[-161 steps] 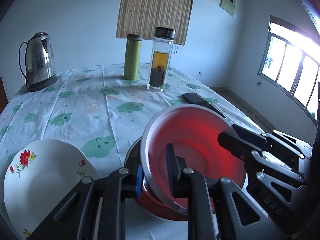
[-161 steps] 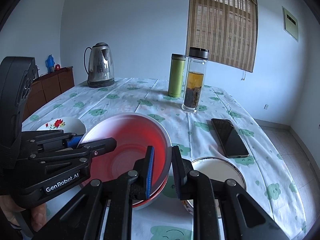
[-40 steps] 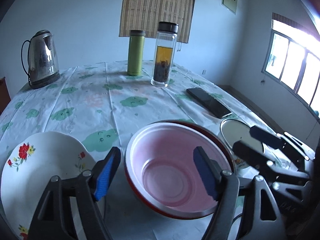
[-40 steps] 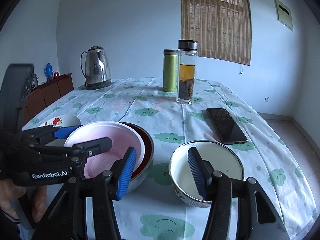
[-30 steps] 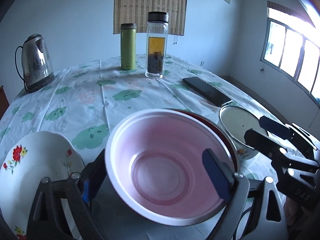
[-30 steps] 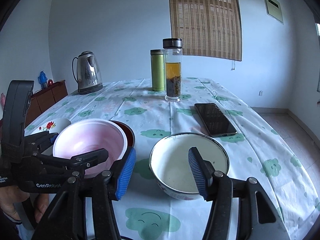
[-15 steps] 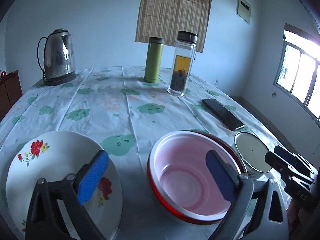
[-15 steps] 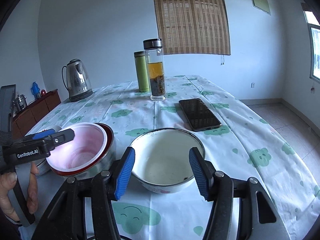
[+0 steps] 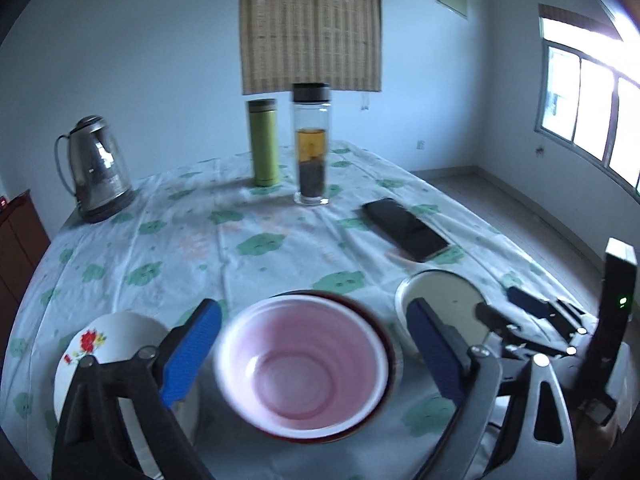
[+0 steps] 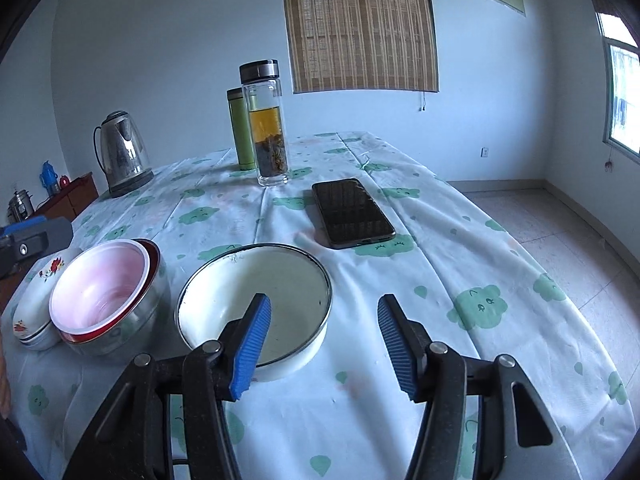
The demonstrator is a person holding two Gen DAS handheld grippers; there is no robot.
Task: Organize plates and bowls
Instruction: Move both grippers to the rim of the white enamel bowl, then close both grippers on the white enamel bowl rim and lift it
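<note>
A pink bowl [image 9: 302, 364] sits nested in a red-lined metal bowl [image 9: 386, 344]; both show in the right wrist view, pink bowl [image 10: 98, 284] inside metal bowl [image 10: 132, 320]. My left gripper [image 9: 312, 356] is open, its jaws wide apart above and either side of the pink bowl. A white flowered plate [image 9: 100, 344] lies to the left, also seen in the right wrist view [image 10: 34, 316]. A white enamel bowl [image 10: 256, 296] stands right of the stack, also in the left wrist view [image 9: 440, 296]. My right gripper [image 10: 324, 344] is open and empty, its left finger over that bowl's near rim.
A black phone [image 10: 350, 212] lies beyond the enamel bowl. A glass tea bottle [image 10: 266, 124], a green flask [image 10: 240, 136] and a steel kettle [image 10: 122, 152] stand at the far side. The table's right edge [image 10: 560, 280] drops to the floor.
My left gripper let go of the pink bowl, which now rests in the metal bowl, and has pulled back. My right gripper swung right toward the enamel bowl and opened wider.
</note>
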